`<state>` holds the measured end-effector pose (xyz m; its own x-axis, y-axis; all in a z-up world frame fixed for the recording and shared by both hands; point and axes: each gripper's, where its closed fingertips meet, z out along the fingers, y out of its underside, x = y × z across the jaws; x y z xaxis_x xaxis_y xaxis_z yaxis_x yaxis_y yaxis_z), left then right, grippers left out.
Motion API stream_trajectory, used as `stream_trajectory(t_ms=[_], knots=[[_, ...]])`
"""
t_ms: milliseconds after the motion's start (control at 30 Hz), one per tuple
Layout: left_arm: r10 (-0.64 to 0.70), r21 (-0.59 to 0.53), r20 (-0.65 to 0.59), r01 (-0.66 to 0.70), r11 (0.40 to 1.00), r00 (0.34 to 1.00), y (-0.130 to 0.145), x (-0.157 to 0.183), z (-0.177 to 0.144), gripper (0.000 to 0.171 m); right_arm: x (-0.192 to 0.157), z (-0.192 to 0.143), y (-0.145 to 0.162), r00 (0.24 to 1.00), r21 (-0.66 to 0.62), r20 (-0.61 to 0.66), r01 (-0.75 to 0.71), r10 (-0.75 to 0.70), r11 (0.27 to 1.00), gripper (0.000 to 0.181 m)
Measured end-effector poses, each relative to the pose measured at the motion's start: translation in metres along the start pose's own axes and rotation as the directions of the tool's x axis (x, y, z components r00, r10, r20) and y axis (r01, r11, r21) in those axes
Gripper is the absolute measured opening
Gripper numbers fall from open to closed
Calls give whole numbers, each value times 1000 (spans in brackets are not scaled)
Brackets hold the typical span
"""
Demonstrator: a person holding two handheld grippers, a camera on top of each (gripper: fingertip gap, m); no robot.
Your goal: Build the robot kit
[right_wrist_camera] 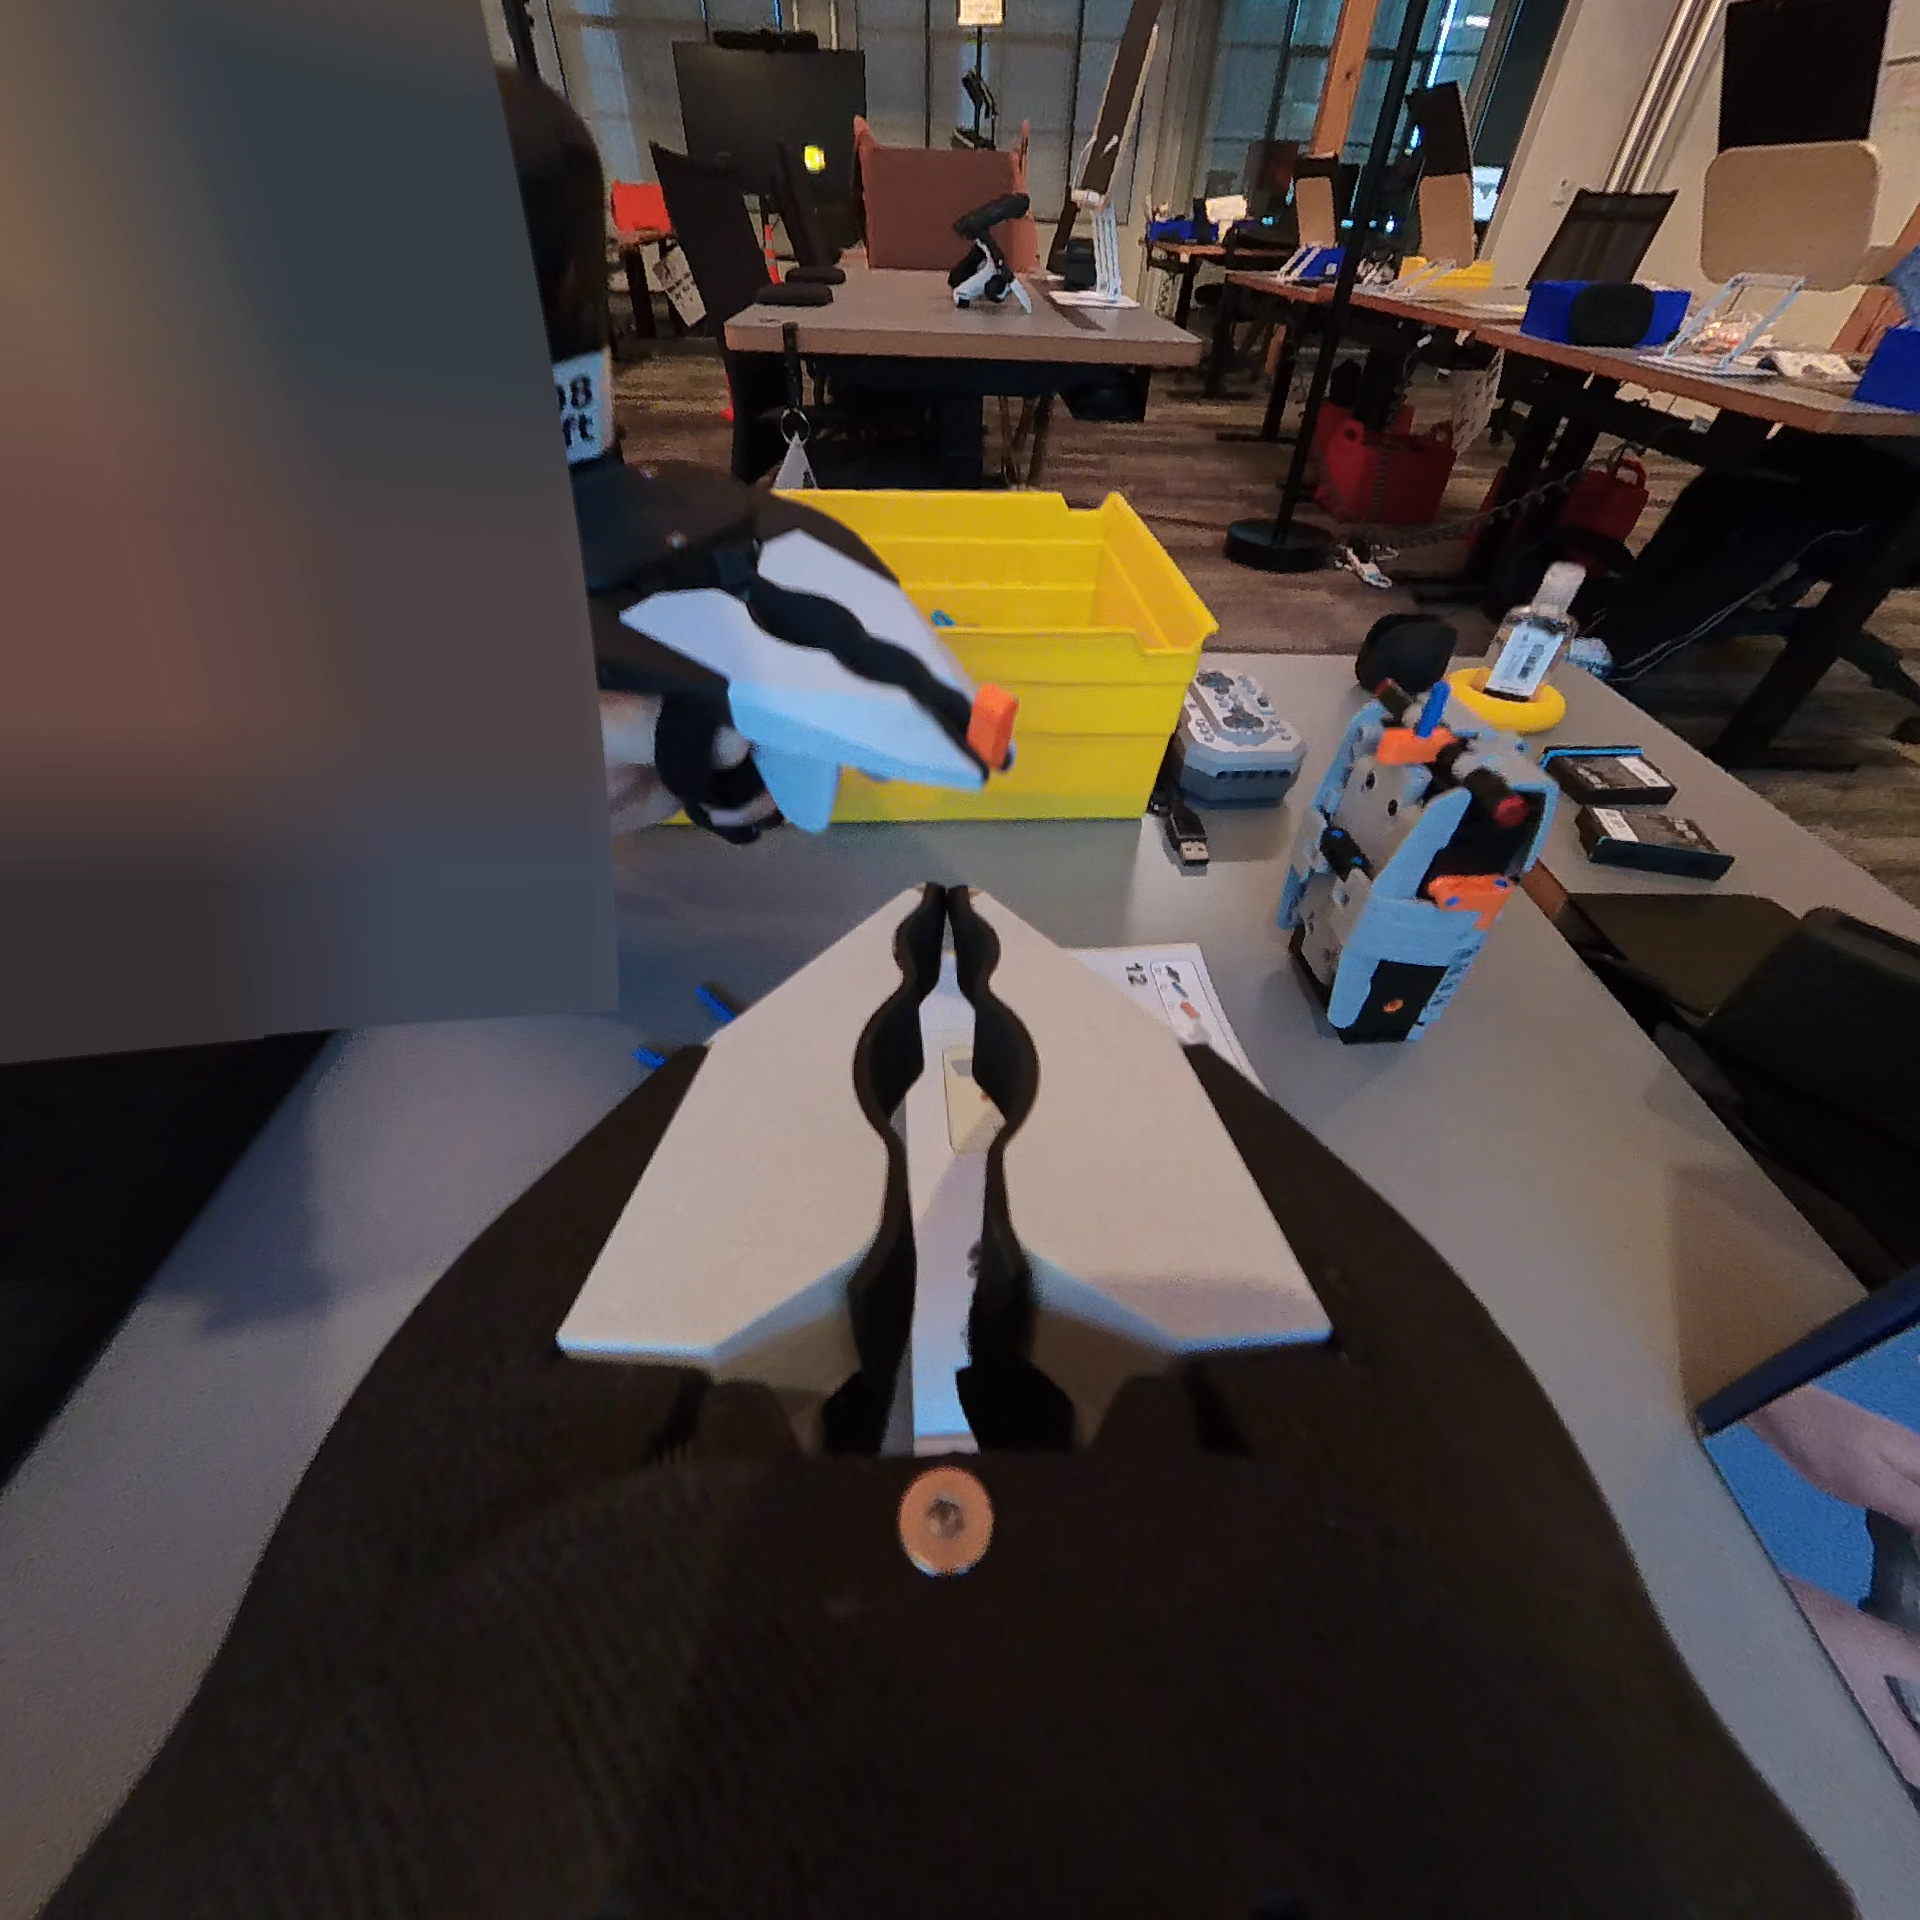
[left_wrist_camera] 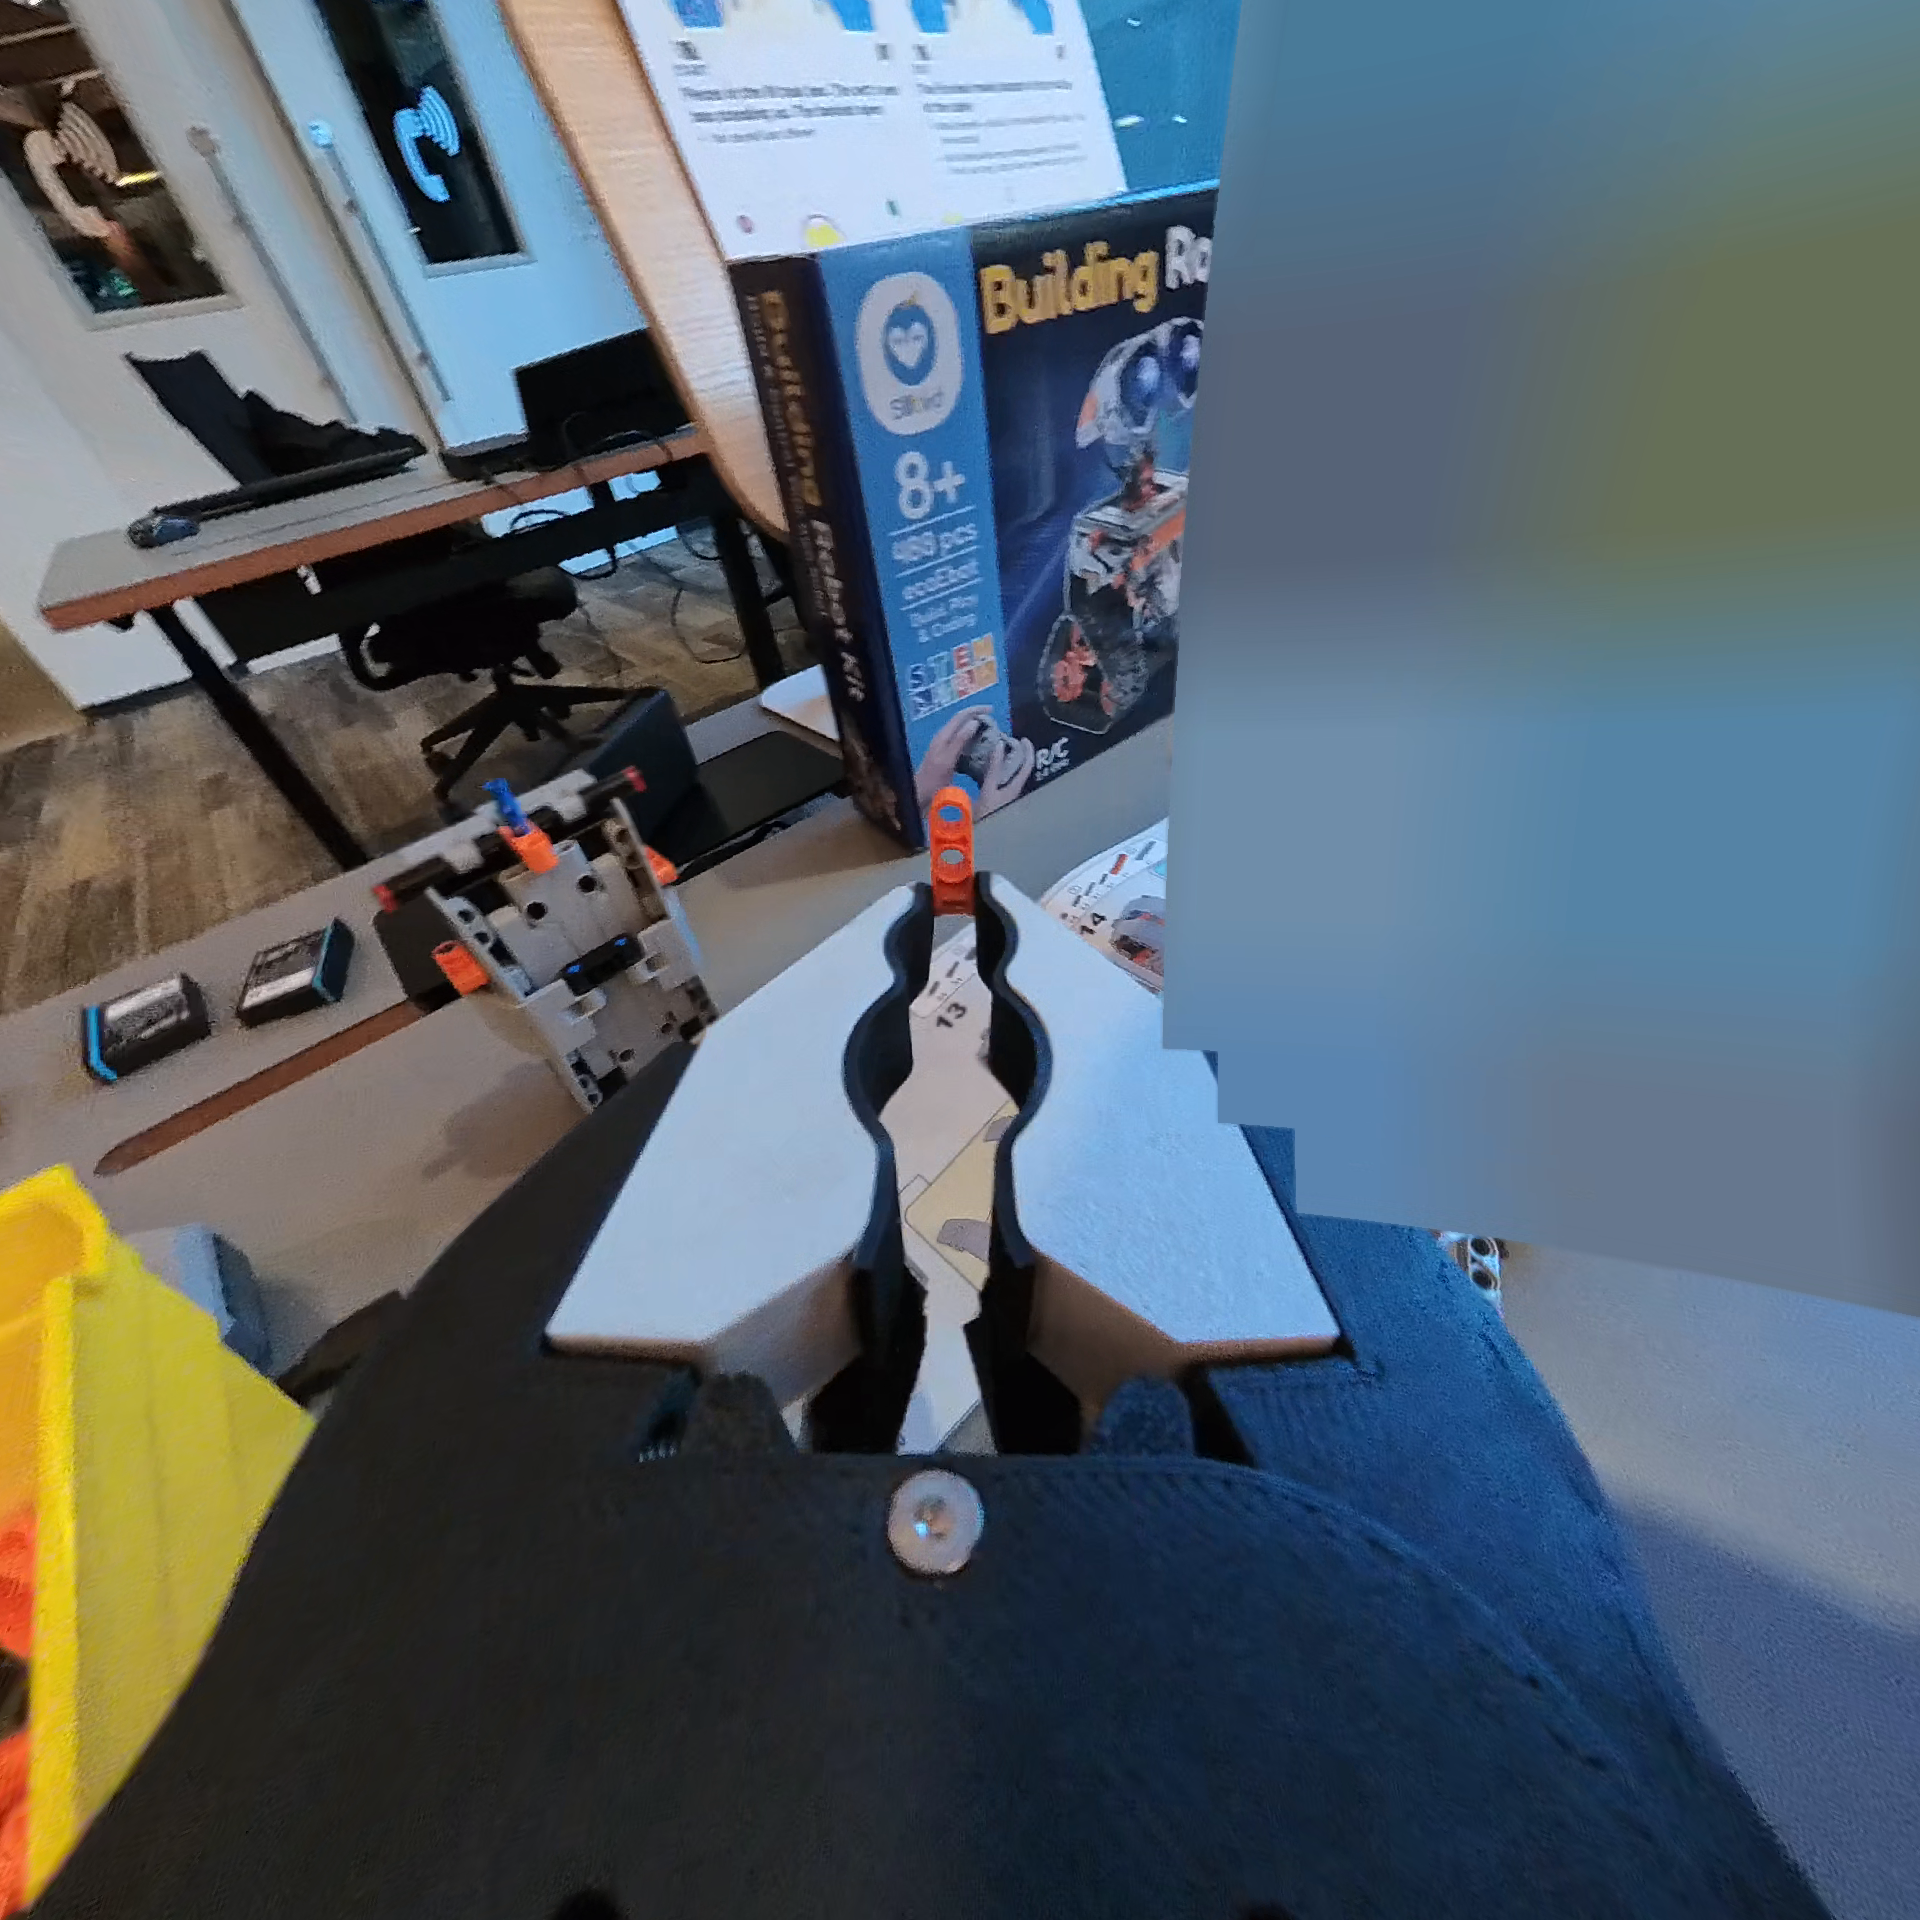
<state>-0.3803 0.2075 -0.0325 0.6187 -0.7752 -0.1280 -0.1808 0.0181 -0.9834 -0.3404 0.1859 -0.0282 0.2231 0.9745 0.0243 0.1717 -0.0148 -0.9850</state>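
Orange connector piece (left_wrist_camera: 950, 850) sits pinched at the very tips of the left gripper (left_wrist_camera: 950, 899), held clear above the table (right_wrist_camera: 1455, 1195), apparently so its holes stay exposed. Right gripper (right_wrist_camera: 945, 896) is closed on nothing, over the instruction sheet (right_wrist_camera: 1184, 992). Farther off stands the part-built model (right_wrist_camera: 1403, 862), then the yellow bin (right_wrist_camera: 1049, 665).

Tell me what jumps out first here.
The left gripper pinches a small orange brick at its fingertips, held up above the table. Behind it sits a yellow bin; a half-built grey-and-orange model stands to the right. The right gripper is shut, empty, over an instruction sheet.
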Motion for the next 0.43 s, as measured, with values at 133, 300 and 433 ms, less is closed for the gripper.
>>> stream_trajectory(t_ms=[133,300,433], knots=[[-42,-24,72,44,999,997,5,-16,-3,6,6,1,23,999,-54,1,-42,42,998,0],[-88,-20,85,90,996,993,6,-22,-4,6,8,6,47,1000,-146,-8,-24,23,989,0],[-109,-4,100,110,994,989,5,-28,-7,6,9,9,64,1000,-216,-12,16,-19,976,0]])
